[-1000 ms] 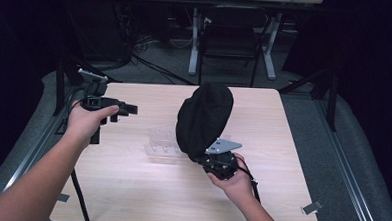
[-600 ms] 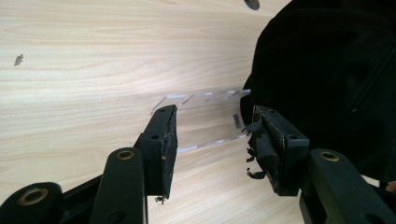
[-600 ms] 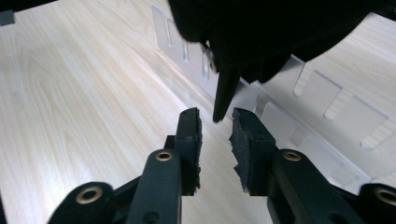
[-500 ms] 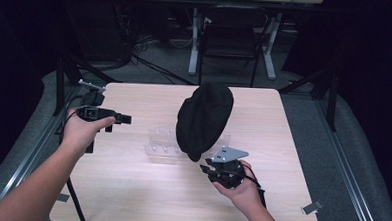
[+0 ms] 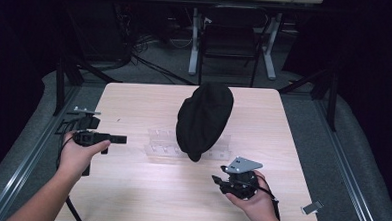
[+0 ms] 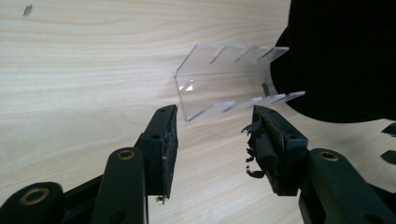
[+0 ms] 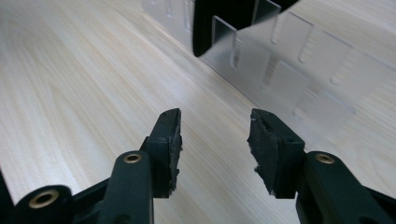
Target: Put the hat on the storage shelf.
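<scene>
Both grippers gape empty, the right gripper [image 5: 227, 183] having just let go of the black cap [image 5: 204, 120] on the clear rack [image 5: 158, 145]; the left gripper [image 5: 124, 139] should steady the rack before any adjustment.

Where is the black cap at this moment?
In the high view, the black cap sits on the clear plastic rack near the table's middle, just beyond the right gripper.
</scene>
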{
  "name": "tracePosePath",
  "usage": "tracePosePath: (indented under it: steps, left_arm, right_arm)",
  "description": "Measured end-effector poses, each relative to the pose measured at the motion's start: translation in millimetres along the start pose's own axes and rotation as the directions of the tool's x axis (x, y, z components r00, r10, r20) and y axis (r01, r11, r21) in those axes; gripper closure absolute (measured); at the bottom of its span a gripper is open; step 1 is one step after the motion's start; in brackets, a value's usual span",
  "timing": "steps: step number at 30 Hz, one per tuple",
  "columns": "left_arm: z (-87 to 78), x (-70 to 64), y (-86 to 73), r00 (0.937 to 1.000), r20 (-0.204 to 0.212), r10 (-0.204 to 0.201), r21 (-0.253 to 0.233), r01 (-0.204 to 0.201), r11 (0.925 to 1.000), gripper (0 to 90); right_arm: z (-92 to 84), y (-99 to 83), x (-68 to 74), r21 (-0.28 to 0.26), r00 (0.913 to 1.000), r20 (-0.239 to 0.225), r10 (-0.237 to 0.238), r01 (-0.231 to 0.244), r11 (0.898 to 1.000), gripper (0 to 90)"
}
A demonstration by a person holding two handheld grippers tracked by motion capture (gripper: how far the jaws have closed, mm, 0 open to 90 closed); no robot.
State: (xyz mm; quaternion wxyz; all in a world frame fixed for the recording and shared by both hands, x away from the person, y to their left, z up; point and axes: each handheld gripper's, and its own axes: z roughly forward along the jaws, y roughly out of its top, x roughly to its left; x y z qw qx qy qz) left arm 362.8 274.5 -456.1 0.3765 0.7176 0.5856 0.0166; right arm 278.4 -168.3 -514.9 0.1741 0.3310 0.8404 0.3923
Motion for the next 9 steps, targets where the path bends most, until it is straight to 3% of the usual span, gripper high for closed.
tracePosePath:
  steps: [2, 3, 6, 9]
  left_arm:
    - [2.3, 3.8, -9.9, 0.9997, -0.02, 0.01, -0.009, -0.01, 0.9999, 52.2]
    - [3.4, 5.5, -14.7, 0.9996, -0.025, 0.012, -0.011, -0.012, 0.9999, 52.2]
    - [5.9, 10.3, -30.7, 0.9997, -0.021, 0.009, -0.047, -0.01, 0.9988, 51.6]
    - [8.3, 17.5, -49.0, 0.9989, 0.039, -0.024, -0.094, 0.028, 0.9951, 50.0]
  right_arm:
    - [-1.6, -4.8, -2.9, -0.008, 0.9995, 0.031, 0.006, -0.006, 1.0, 52.7]
    - [-1.9, -7.1, -3.0, -0.013, 0.9972, 0.073, -0.012, 0.012, 1.0, 52.6]
    - [-5.2, -11.4, -2.9, -0.018, 0.9814, 0.176, -0.077, 0.081, 0.997, 51.1]
    - [-12.5, -10.2, -6.7, -0.068, 0.9815, 0.181, -0.062, 0.075, 0.995, 50.2]
